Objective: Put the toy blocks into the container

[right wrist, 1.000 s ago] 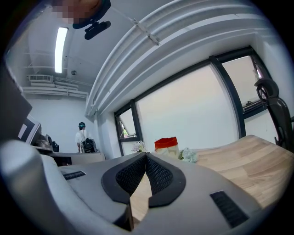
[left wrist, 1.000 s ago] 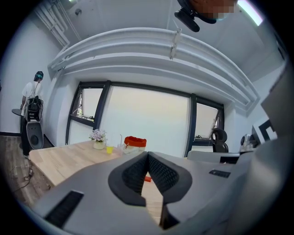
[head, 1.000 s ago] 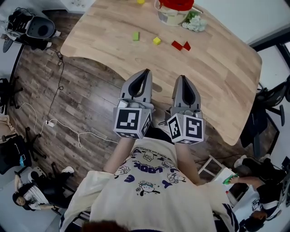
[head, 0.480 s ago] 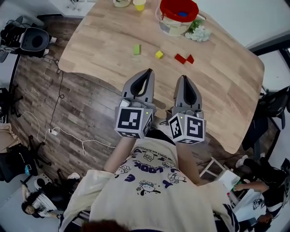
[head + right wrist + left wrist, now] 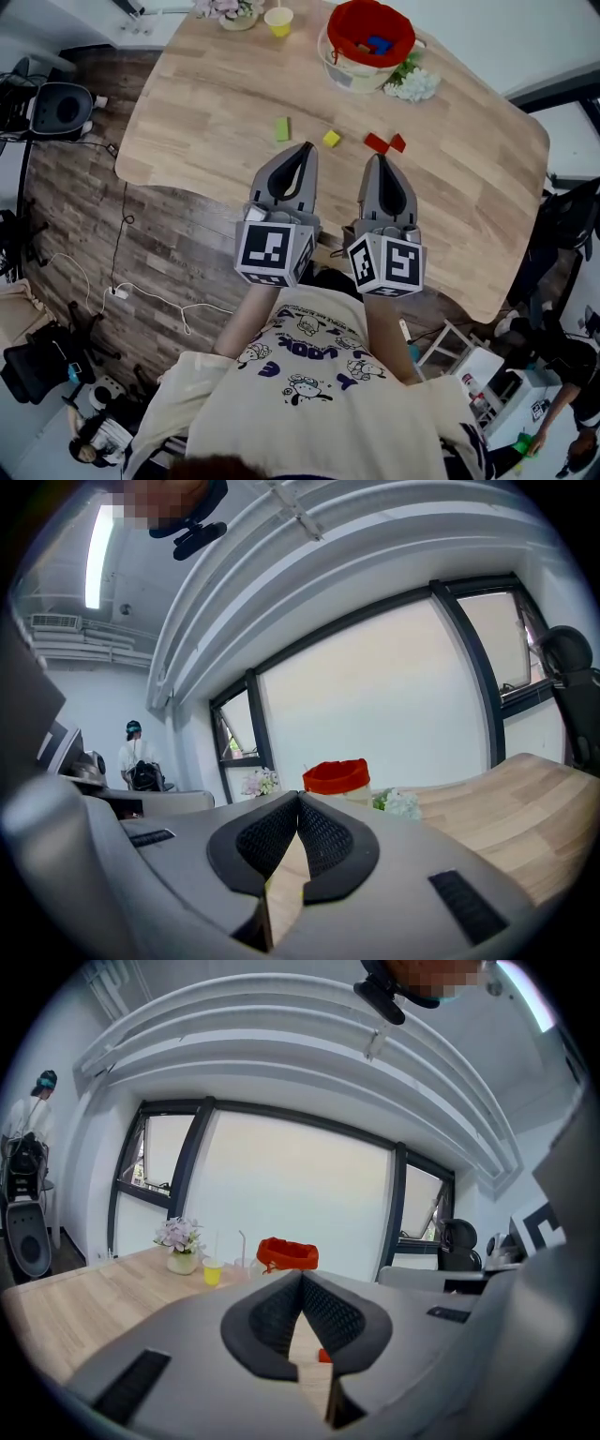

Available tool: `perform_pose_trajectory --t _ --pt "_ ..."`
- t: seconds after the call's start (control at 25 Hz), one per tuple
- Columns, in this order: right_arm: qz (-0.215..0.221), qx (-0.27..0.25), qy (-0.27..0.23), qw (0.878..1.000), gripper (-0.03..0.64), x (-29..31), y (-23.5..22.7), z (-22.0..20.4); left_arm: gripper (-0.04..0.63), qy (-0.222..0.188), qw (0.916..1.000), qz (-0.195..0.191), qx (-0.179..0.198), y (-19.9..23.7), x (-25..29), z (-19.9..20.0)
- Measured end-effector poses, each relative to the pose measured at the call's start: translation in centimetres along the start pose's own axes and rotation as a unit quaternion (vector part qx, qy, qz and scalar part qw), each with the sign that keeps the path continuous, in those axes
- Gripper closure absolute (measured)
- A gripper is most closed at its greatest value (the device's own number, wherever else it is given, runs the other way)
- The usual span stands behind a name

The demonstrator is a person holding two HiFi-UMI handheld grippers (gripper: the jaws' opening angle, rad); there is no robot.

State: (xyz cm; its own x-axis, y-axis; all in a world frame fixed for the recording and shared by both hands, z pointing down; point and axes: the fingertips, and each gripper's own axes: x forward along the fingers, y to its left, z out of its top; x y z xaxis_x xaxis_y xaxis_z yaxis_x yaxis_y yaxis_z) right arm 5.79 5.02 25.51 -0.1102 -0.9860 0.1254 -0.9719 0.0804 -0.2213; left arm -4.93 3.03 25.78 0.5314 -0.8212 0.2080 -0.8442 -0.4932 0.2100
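Note:
On the wooden table (image 5: 206, 94) lie a green block (image 5: 282, 129), a yellow block (image 5: 331, 139) and two red blocks (image 5: 377, 142) in a loose row. Behind them stands the red-lined container (image 5: 349, 66), with a blue block (image 5: 379, 43) and others inside. My left gripper (image 5: 305, 148) is shut and empty, its tip just short of the green and yellow blocks. The right gripper (image 5: 377, 159), also shut and empty, is just short of the red blocks. The left gripper view shows the container (image 5: 287, 1253) past the closed jaws (image 5: 301, 1276). The right gripper view shows the container (image 5: 337, 777) beyond its jaws (image 5: 298, 797).
A yellow cup (image 5: 278, 21) and a flower pot (image 5: 228, 9) stand at the table's far edge, with white flowers (image 5: 412, 84) beside the container. On the floor at left are a chair (image 5: 56, 108) and cables (image 5: 122, 281). At lower right are a stool (image 5: 450, 347) and clutter.
Both grippers and the person have advanced toward the table. The blocks and container now sit lower in the head view, closer to the fingertips. Both grippers stay shut.

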Motion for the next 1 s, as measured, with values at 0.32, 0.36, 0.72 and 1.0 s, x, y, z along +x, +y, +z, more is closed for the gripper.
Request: perform_pose_trajectory --t 0.32,0.36,0.72,1.0 --pt "-0.015 -0.003 0.015 1.0 0.622 2.7 -0.2 -1.1 0.569 0.019 0.9997 -0.012 -0.011 1.9 2.1 -1.0" --pt "-0.017 -0.005 0.017 1.0 0.622 2.8 -0.2 -1.3 0.569 0.022 0.9996 -0.013 -0.012 2.0 2.3 -1.2" --pt "-0.037 -0.008 0.038 0.999 0.623 3.4 -1.7 -2.7 0.569 0.047 0.9984 -0.018 -0.024 2.3 3.5 -3.3" --pt "-0.03 -0.007 0.058 0.998 0.621 4.0 -2.2 -3.9 0.569 0.069 0.9971 -0.012 -0.029 2.2 4.2 -4.8"
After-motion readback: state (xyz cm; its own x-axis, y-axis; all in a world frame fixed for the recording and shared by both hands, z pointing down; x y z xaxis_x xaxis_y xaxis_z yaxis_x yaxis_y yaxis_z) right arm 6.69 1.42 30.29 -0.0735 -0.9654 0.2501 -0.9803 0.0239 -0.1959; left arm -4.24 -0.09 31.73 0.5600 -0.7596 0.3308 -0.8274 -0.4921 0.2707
